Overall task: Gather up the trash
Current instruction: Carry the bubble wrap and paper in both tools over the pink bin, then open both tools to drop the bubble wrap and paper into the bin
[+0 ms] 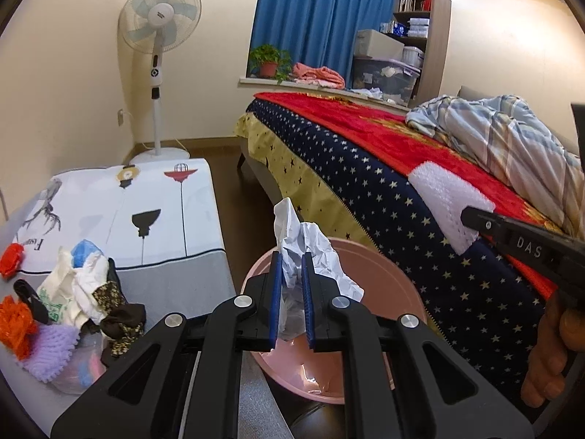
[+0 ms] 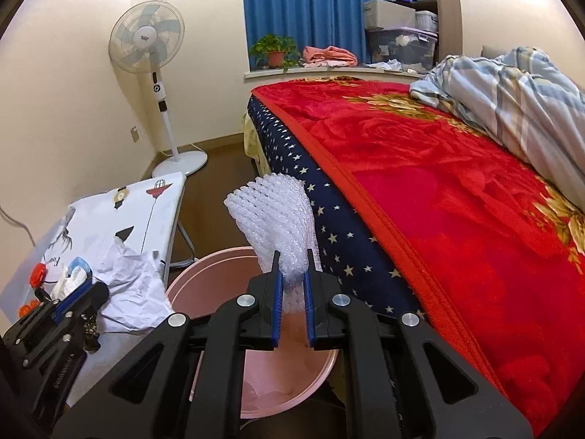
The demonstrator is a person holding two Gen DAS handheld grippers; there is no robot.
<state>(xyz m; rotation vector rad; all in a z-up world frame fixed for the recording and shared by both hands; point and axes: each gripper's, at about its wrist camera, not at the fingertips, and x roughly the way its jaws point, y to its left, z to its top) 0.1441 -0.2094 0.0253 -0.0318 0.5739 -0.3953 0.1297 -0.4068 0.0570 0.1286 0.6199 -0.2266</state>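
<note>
My left gripper is shut on a crumpled white paper, held over the pink bin on the floor beside the bed. My right gripper is shut on a white foam net sleeve, which sticks up above the same pink bin. In the left wrist view the right gripper enters from the right with the foam net in its tip. In the right wrist view the left gripper sits at the lower left with the crumpled paper.
A low table with a printed white cover holds a heap of bags, cloth scraps and orange netting. The bed with a red blanket fills the right side. A standing fan is in the far corner. A hand grips the right tool.
</note>
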